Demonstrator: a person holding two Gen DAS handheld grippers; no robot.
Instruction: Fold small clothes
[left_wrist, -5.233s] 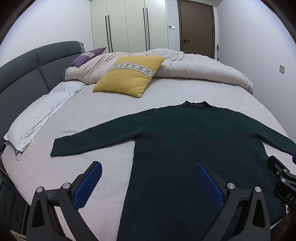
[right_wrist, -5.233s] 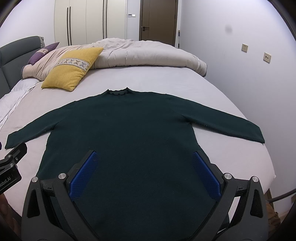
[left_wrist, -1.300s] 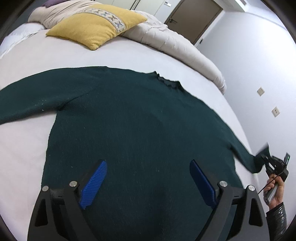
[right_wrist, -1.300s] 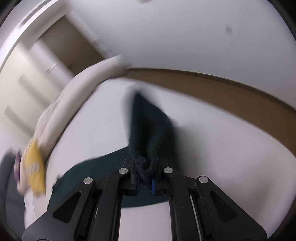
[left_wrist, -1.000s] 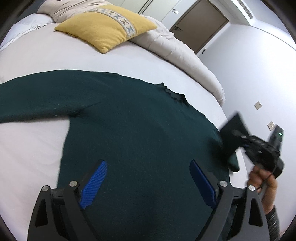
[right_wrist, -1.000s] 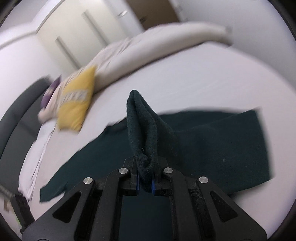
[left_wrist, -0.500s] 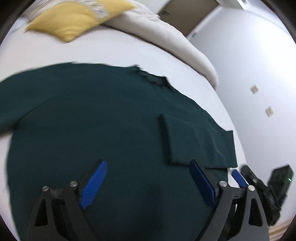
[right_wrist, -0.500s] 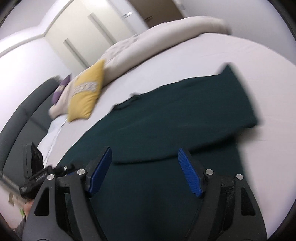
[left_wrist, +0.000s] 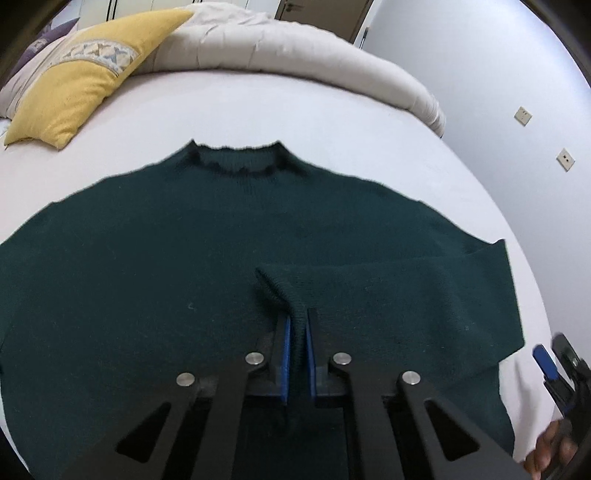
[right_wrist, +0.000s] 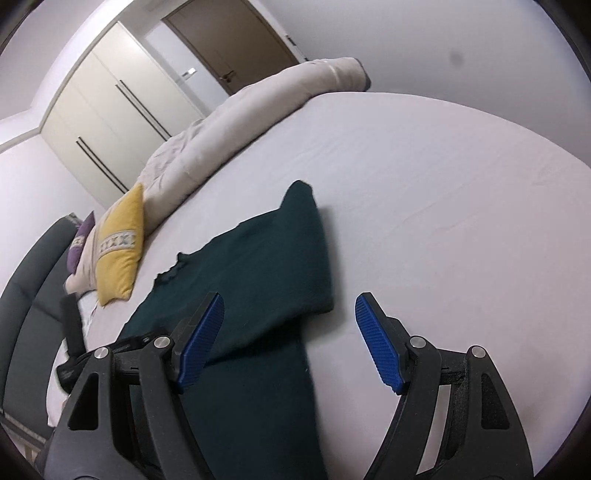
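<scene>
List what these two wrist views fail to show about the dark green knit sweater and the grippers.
- Dark green knit sweater: hem hidden behind left gripper; left sleeve cut off by the frame edge.
- Right gripper, right wrist view: open, holding nothing.
- Sweater's edges there: motion-blurred.

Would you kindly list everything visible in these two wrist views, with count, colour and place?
sweater: one, dark green, spread flat on the bed, one sleeve folded across its body
sleeve cuff: one, dark green, pinched up between the left gripper's pads
bed sheet: one, white, under the sweater
duvet: one, off-white, bunched along the far side of the bed
yellow cushion: one, yellow with a patterned band, leaning on the duvet
purple cushion: one, purple, behind the yellow one
headboard: one, grey, padded
wardrobe: one, cream, far wall
door: one, brown, beside the wardrobe
wall sockets: two, white, on the wall
left gripper: black with blue pads, shut on the cuff
right gripper: black with blue pads, open, empty
hand: one, at the left view's lower right edge
</scene>
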